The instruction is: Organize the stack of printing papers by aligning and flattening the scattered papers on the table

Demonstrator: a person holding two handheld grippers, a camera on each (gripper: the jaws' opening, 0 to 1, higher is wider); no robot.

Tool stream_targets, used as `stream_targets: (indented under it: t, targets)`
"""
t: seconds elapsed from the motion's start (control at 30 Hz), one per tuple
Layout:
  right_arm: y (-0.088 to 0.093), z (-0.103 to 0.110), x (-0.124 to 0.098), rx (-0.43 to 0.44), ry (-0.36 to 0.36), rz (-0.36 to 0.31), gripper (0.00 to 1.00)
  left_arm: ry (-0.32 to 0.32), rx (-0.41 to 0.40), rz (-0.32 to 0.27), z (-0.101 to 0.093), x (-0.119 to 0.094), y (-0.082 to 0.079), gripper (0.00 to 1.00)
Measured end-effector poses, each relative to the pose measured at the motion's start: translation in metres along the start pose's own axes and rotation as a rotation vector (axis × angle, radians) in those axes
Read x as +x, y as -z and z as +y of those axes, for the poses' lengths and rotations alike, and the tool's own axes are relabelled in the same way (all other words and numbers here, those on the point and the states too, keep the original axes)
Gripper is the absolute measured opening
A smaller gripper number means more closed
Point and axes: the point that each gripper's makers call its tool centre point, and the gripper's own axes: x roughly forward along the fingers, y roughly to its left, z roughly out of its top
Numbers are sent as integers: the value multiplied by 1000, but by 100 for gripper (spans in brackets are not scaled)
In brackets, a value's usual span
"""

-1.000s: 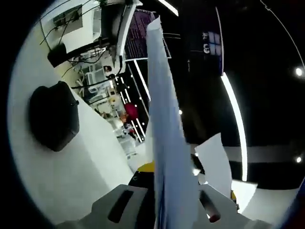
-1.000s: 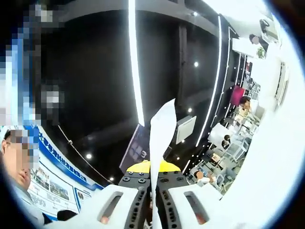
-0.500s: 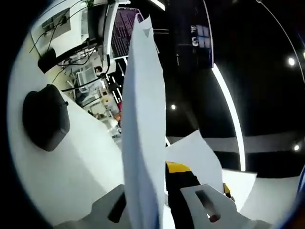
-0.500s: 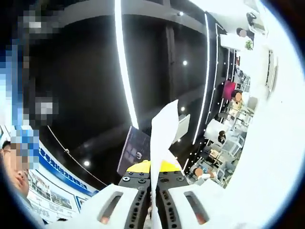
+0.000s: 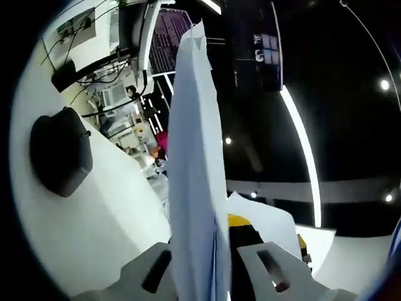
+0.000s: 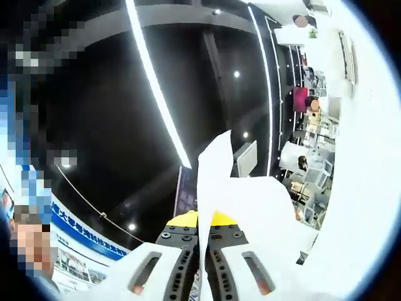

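A stack of white printing papers [image 5: 195, 169] stands on edge between the jaws of my left gripper [image 5: 203, 276], which is shut on it. The sheets rise from the jaws toward the top of the left gripper view. A loose sheet corner [image 5: 266, 219] sticks out to the right of the stack. In the right gripper view, my right gripper [image 6: 202, 263] is shut on the papers [image 6: 216, 169], seen edge-on, with a wider sheet [image 6: 263, 219] fanning out to the right. Both cameras point up at a dark ceiling.
The white table [image 5: 94, 232] runs along the left of the left gripper view, with a black rounded object [image 5: 59, 153] lying on it. Ceiling light strips [image 6: 156, 88] cross overhead. People and desks [image 6: 307, 150] show far off at the right.
Both views have rolled a little. In the right gripper view a wide sheet now fans out on the right. In the left gripper view the loose corner has sunk lower.
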Motion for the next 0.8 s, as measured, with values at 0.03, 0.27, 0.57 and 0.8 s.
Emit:
stream_targets:
  t: [0.03, 0.27, 0.57, 0.8]
  targets:
    - [2, 2, 1, 1, -5, 6, 0, 0, 1, 0, 0, 0, 0, 7]
    - [15, 27, 16, 30, -73, 39, 0, 0, 1, -2, 0, -1, 0, 7]
    - [20, 47, 22, 20, -142, 51, 0, 3, -1, -3, -1, -1, 0, 7]
    - [38, -26, -3, -67, 33, 90, 0, 8, -9, -3, -1, -1, 0, 7]
